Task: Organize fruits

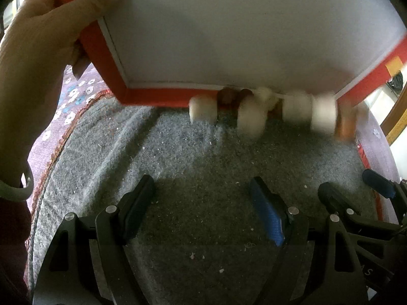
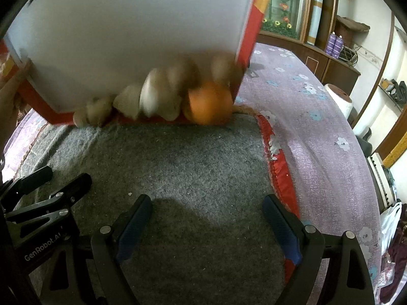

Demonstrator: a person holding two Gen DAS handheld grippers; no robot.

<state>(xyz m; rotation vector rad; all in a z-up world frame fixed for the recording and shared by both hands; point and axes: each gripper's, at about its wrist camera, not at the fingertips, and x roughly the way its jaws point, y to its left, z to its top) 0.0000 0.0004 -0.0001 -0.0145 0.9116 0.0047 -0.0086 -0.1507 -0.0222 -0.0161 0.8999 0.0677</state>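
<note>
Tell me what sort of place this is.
Most likely a room in a home, perhaps a bedroom or living room. A grey felt mat lies on a purple flowered cloth, a wooden cabinet with a painted glass panel lines the wall, and a bare hand tips a box.

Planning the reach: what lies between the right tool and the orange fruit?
Only bare grey felt mat between the right tool and the orange fruit, per the right wrist view.

Coarse, linty grey felt mat (image 2: 178,157); smooth matt white board inside the red-edged box (image 1: 241,25); woven floral cloth (image 2: 318,106).
</note>
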